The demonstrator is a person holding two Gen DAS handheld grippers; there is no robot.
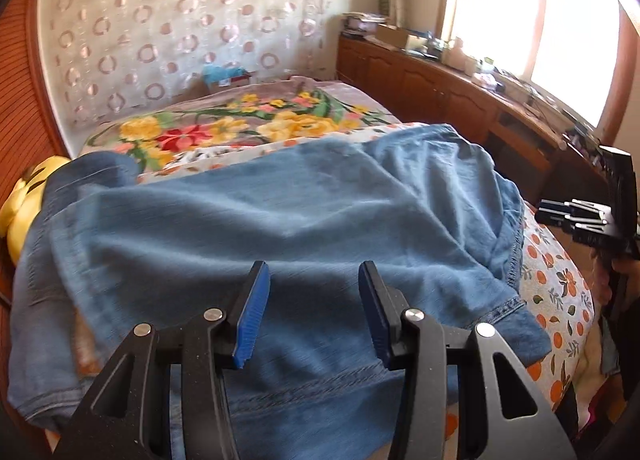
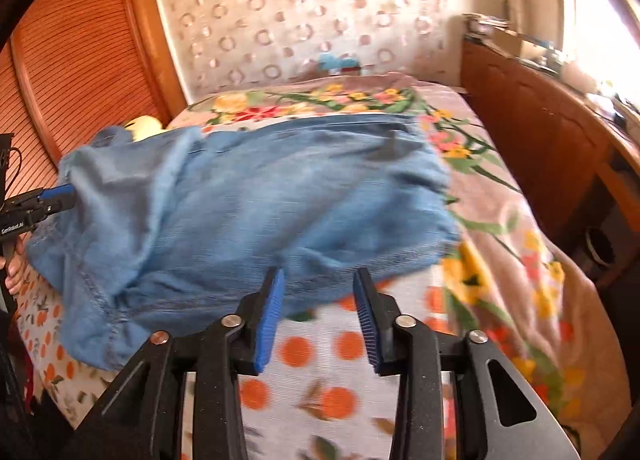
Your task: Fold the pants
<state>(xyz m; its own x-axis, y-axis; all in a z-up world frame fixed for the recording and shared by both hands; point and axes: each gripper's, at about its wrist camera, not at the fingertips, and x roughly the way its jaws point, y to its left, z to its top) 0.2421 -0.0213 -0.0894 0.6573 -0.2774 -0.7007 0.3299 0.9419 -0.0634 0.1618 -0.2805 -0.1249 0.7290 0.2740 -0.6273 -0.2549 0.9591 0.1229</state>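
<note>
Denim pants (image 1: 280, 203) heaped on bed (image 2: 500, 195); left gripper (image 1: 314, 312), right gripper (image 2: 318, 316) at 6 o'clock, both agape, empty.

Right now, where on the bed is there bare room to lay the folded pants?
Free: the orange-print sheet under the right hand-held gripper, and the floral blanket between the jeans and the wooden cabinet. Crowded: the shutter-door side, where the jeans bunch near a yellow object; the cabinet top is cluttered.
</note>
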